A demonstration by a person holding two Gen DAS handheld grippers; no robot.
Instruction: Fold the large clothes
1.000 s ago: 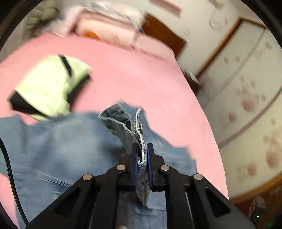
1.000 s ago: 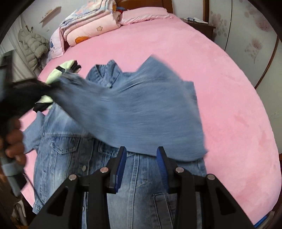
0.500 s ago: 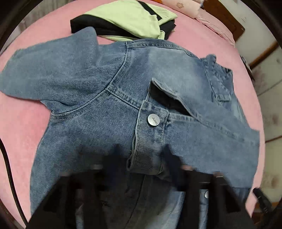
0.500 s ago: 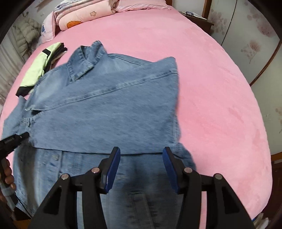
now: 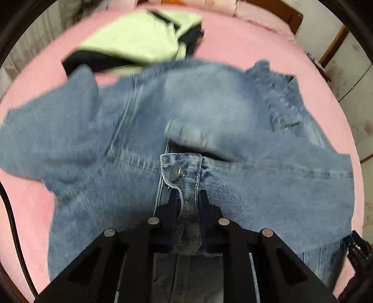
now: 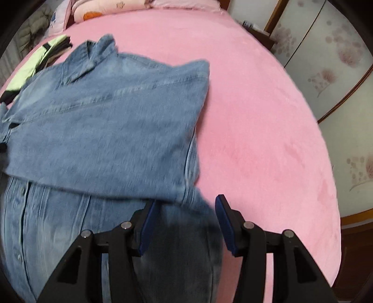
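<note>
A blue denim jacket point(image 5: 233, 116) lies spread on the pink bed point(image 5: 244, 49), one sleeve folded across its chest. My left gripper point(image 5: 187, 198) is shut on the buttoned sleeve cuff point(image 5: 181, 170) and holds it over the jacket's front. In the right wrist view the jacket point(image 6: 105, 121) fills the left half, collar at the far end. My right gripper point(image 6: 184, 207) is open and empty, hovering over the jacket's lower right edge.
A folded lime-green and black garment point(image 5: 139, 39) lies on the bed beyond the jacket, also in the right wrist view point(image 6: 39, 60). Folded pink bedding and pillows point(image 6: 121, 9) sit at the headboard. A floral wardrobe point(image 6: 338, 58) stands to the right.
The right sleeve was carried across the chest and laid down. My left gripper was blurred half a second ago and is now clamped on the cuff. My right gripper stayed open and shifted right.
</note>
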